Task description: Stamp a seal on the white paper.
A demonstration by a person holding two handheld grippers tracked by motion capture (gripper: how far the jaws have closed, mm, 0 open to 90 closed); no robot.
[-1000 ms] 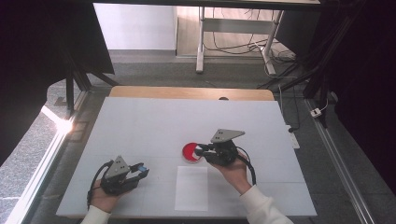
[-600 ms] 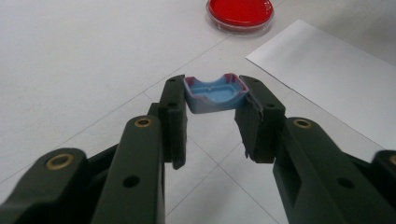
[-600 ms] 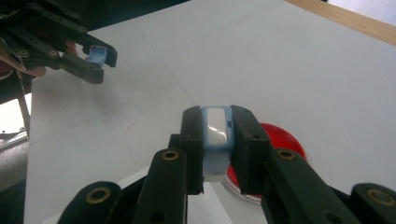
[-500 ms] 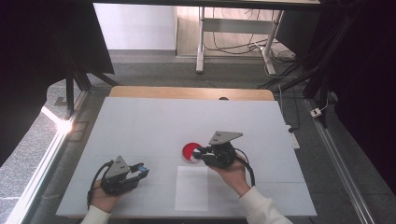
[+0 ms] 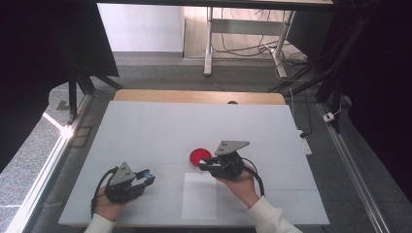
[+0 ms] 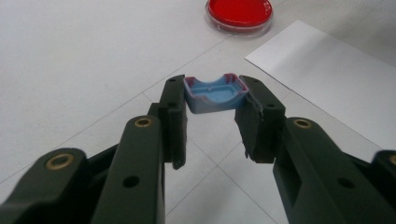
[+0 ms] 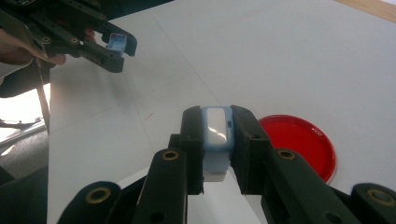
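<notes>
Both my grippers are holding small blue pieces above the white table (image 5: 145,126).

My left gripper (image 6: 212,100) is clamping a blue cap (image 6: 215,94) by its sides, hollow side facing me. My right gripper (image 7: 217,135) is closing its jaws on a blue and white block (image 7: 216,133), just beside the red dish (image 7: 299,142). A white sheet of paper (image 5: 200,196) is lying between my two hands, near the table's front edge.
</notes>
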